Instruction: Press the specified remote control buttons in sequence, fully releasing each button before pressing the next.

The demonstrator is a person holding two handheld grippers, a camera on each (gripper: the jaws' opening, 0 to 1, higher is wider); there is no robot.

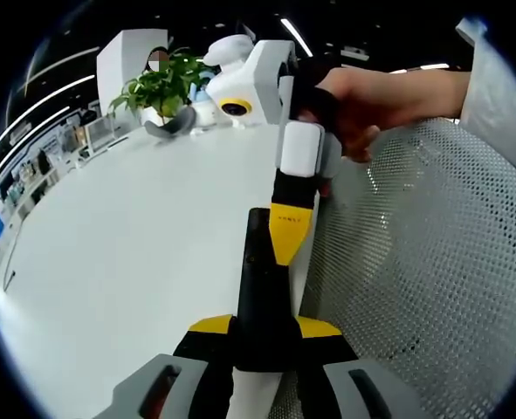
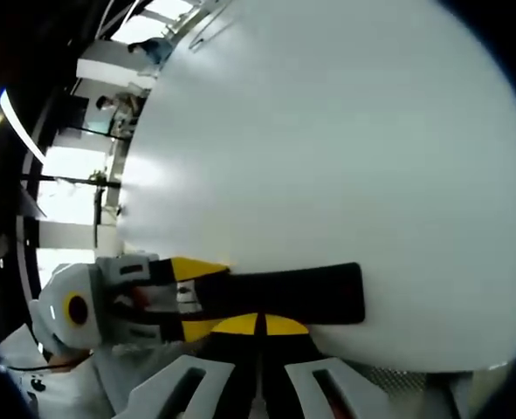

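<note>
The left gripper is clamping the near end of the black remote control, whose long axis is pointing away over the white table. The right gripper, jaws closed together, is touching the remote's far end with its yellow tips, held by a hand

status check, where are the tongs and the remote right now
Left tongs shut on black remote, held above white table. Right tongs tip down on remote's face, shut. Mesh chair back close alongside; nothing blocking.
</note>
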